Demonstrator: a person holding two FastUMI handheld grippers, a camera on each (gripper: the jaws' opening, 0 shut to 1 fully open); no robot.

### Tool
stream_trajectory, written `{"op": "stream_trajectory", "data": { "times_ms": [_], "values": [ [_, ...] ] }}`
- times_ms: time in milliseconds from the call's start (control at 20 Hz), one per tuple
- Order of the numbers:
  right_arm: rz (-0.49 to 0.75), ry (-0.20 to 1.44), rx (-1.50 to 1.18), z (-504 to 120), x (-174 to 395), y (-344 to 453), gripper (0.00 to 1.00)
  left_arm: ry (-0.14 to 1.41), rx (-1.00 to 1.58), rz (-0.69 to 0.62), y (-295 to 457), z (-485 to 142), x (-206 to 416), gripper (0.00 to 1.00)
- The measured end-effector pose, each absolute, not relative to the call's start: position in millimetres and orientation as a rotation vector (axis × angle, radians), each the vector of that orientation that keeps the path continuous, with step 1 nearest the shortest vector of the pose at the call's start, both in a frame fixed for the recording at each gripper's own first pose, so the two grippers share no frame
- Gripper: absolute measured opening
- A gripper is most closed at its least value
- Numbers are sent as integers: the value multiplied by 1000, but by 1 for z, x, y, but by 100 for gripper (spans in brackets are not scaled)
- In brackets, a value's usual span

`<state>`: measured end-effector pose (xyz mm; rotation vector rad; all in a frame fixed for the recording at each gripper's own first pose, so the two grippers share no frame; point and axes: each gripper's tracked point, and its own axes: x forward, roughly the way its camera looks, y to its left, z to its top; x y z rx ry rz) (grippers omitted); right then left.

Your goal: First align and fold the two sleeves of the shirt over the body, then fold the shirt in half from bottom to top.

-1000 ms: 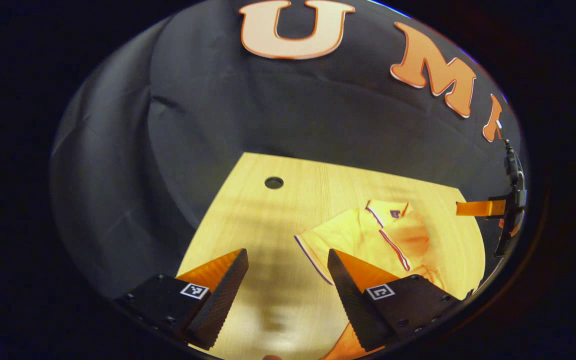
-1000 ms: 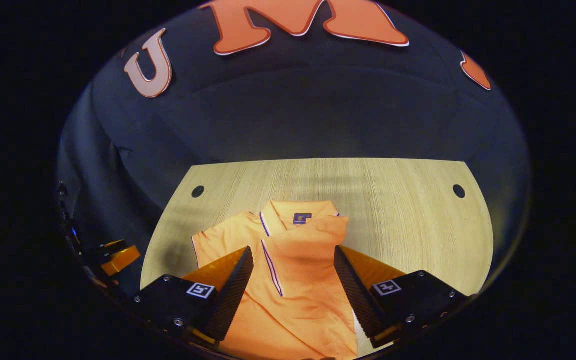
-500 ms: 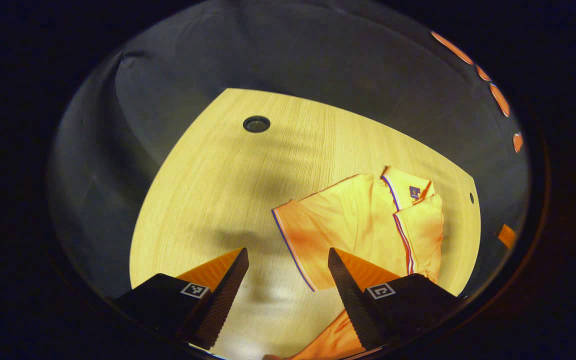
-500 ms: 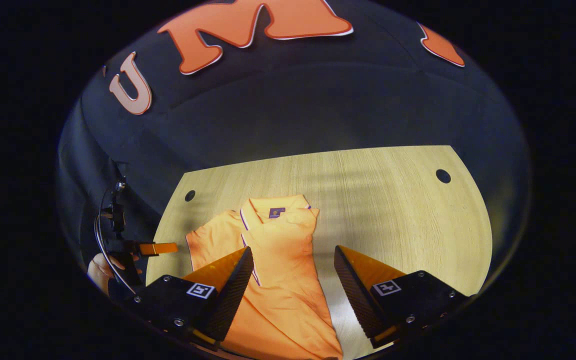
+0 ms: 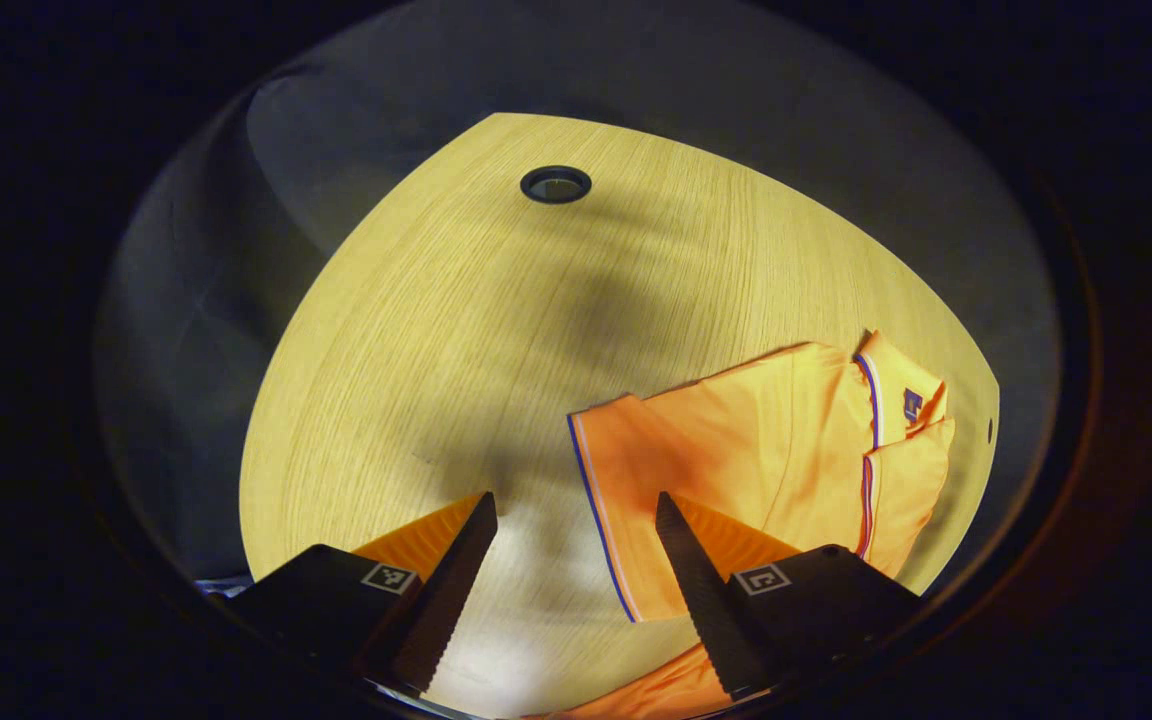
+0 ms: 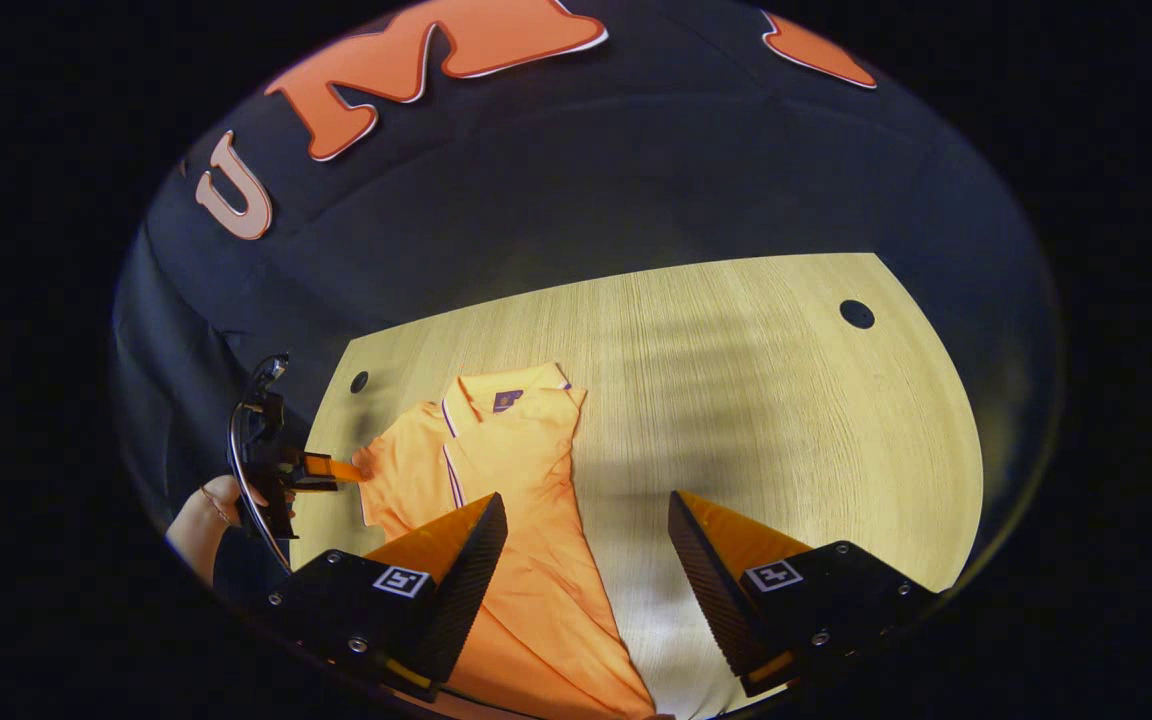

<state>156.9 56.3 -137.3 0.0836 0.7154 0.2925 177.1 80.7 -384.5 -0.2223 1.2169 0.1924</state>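
Observation:
An orange polo shirt (image 5: 766,450) lies collar-far on the wooden table (image 5: 436,350). One sleeve (image 5: 626,480) with a striped hem is spread flat toward my left gripper (image 5: 574,510), which hovers open just short of that hem, nothing between its fingers. The other sleeve (image 5: 911,480) lies folded over the body. In the right gripper view the shirt (image 6: 516,480) sits at the left, partly behind one finger. My right gripper (image 6: 586,505) is open above bare table beside the shirt's folded edge. The left gripper (image 6: 344,468) shows there at the spread sleeve, held by a hand (image 6: 201,510).
The table (image 6: 786,420) has round cable holes near its far corners (image 5: 556,185) (image 6: 856,314) (image 6: 359,381). Black cloth walls close the booth behind and on both sides. Bare wood spreads right of the shirt in the right gripper view.
My left gripper has tipped down and come closer to the spread sleeve. My right gripper has drifted right, off the shirt's body to the table beside it. Both stayed open.

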Motion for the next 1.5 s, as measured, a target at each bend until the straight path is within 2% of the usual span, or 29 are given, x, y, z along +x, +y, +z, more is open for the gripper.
{"op": "stream_trajectory", "data": {
  "times_ms": [100,200,300,350,450,500,550,650,1000,1500],
  "values": [
    [290,727,86,-141,158,50,99,1218,-222,222,85,-388,177,99],
    [287,736,87,-144,159,44,99,1217,-204,217,80,-390,177,95],
    [290,738,90,-145,159,42,99,1222,-162,202,73,-390,176,96],
    [295,740,94,-146,159,44,99,1236,-159,194,66,-394,178,90],
    [305,741,99,-145,160,46,99,1250,-146,155,56,-394,176,58],
    [309,740,101,-144,159,47,99,1223,-152,139,58,-393,181,48],
    [311,738,99,-144,159,46,99,1230,-170,151,62,-390,181,8],
    [317,737,93,-145,157,47,99,1215,-174,146,66,-387,182,1],
    [341,707,89,-138,156,52,99,1099,-66,50,39,-331,190,1],
    [336,663,108,-125,148,40,99,1024,-2,-210,-87,-268,194,1]
  ]
}}
